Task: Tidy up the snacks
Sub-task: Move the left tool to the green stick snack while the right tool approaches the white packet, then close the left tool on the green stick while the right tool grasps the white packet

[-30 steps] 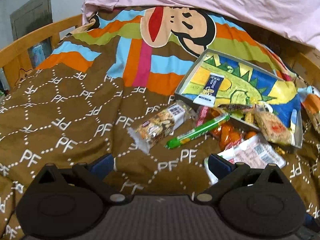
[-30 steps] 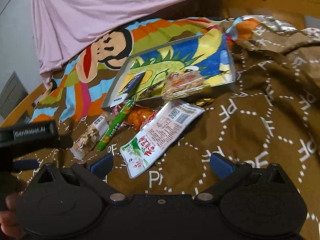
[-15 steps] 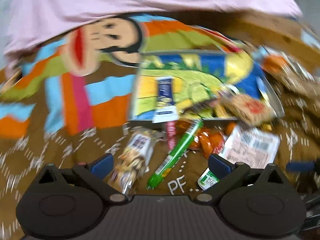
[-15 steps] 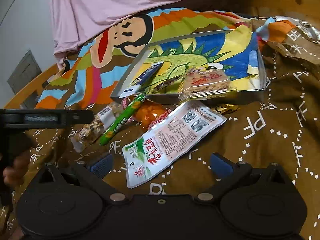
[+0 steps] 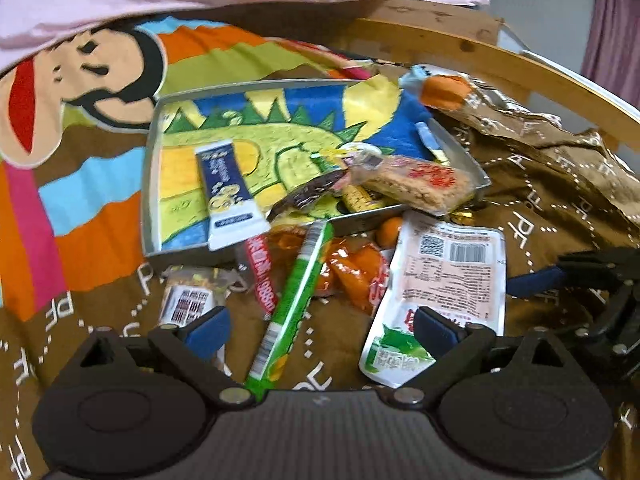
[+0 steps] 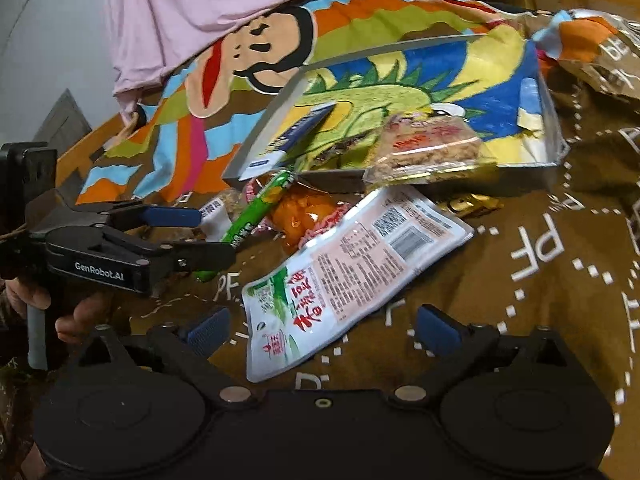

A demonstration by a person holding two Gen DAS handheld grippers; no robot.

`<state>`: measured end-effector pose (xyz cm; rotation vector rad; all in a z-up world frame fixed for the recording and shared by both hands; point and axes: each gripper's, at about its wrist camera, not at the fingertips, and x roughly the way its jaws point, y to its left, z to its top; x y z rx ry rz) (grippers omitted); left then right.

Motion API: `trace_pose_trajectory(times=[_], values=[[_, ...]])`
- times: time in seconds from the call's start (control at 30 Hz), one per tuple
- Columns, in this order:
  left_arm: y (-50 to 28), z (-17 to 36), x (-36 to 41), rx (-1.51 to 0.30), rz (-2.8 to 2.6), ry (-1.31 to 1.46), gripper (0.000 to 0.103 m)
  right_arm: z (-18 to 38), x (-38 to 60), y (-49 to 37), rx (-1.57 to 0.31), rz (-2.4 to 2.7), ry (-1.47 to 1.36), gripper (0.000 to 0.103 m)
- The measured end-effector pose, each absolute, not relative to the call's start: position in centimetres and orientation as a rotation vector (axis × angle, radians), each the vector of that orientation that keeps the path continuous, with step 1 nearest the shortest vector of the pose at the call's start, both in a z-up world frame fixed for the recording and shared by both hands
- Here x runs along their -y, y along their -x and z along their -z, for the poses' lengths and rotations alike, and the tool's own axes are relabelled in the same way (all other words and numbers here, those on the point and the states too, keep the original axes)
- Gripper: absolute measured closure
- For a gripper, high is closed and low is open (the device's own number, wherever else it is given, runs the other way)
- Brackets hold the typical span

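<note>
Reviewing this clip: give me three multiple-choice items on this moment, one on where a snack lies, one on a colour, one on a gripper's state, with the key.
1. Where does the blue-and-white bar lie?
A. in the tray
B. on the blanket, outside the tray
C. in a gripper

2. What colour is the long stick snack in front of the tray?
A. red
B. green
C. purple

3. How is the left gripper?
A. shut on the stick snack
B. shut on nothing
C. open, holding nothing

Key: 1 A, the bar rests on the dinosaur picture inside the tray; 2 B, its wrapper is bright green; 3 C, its fingers stand apart on either side of the stick snack.
</note>
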<state>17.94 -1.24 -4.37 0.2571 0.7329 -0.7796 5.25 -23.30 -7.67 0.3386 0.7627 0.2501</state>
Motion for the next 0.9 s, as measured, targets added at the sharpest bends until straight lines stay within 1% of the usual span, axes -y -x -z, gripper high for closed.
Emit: trace_pose_trajectory(times=[0.07, 0.17, 0.23, 0.3, 0.33, 0.4, 0.43, 0.5, 0.57, 0.6, 0.63, 0.8, 0.87, 0.9], values=[[-17.6, 4.2, 1.5, -0.716, 0.792, -0.289, 0.005, 7.7, 23.4, -5.2, -0.746, -0.281, -0.33, 0.006], [-18.2, 4.7, 1.9, -0.766, 0.792, -0.313, 0.013, 8.1, 23.8, -5.4, -0.735, -0.314, -0.351, 0.007], [-18.6, 4.7, 2.0, -0.777, 0.78, -0.303, 0.013, 8.5, 24.0, -5.8, -0.728, -0.333, -0.367, 0.008], [-19.1, 4.8, 2.3, -0.79, 0.767, -0.31, 0.017, 8.8, 24.2, -6.0, -0.716, -0.352, -0.388, 0.008], [-19.4, 5.0, 2.5, -0.806, 0.762, -0.314, 0.019, 9.0, 24.4, -6.2, -0.705, -0.362, -0.403, 0.011], [-20.0, 5.3, 2.8, -0.841, 0.745, -0.317, 0.029, 9.2, 24.5, -6.4, -0.687, -0.384, -0.437, 0.019], [-20.2, 5.4, 2.9, -0.851, 0.739, -0.314, 0.032, 9.2, 24.4, -6.5, -0.681, -0.391, -0.439, 0.02], [-20.2, 5.5, 3.0, -0.86, 0.734, -0.313, 0.041, 8.9, 24.3, -6.4, -0.672, -0.395, -0.43, 0.025], [-20.0, 5.5, 3.2, -0.854, 0.736, -0.339, 0.045, 8.7, 24.2, -6.2, -0.668, -0.403, -0.434, 0.027], [-19.8, 5.5, 3.4, -0.848, 0.734, -0.356, 0.049, 8.7, 24.2, -6.2, -0.669, -0.401, -0.434, 0.029], [-19.8, 5.5, 3.4, -0.847, 0.73, -0.366, 0.05, 8.7, 24.3, -6.2, -0.67, -0.398, -0.433, 0.031], [-20.2, 5.7, 3.6, -0.866, 0.695, -0.382, 0.062, 10.0, 24.5, -7.2, -0.702, -0.393, -0.506, 0.032], [-20.5, 6.1, 3.8, -0.886, 0.674, -0.405, 0.066, 10.3, 23.9, -7.9, -0.711, -0.391, -0.484, 0.03], [-20.6, 6.3, 4.0, -0.893, 0.664, -0.417, 0.069, 10.4, 23.6, -8.2, -0.71, -0.388, -0.474, 0.03]])
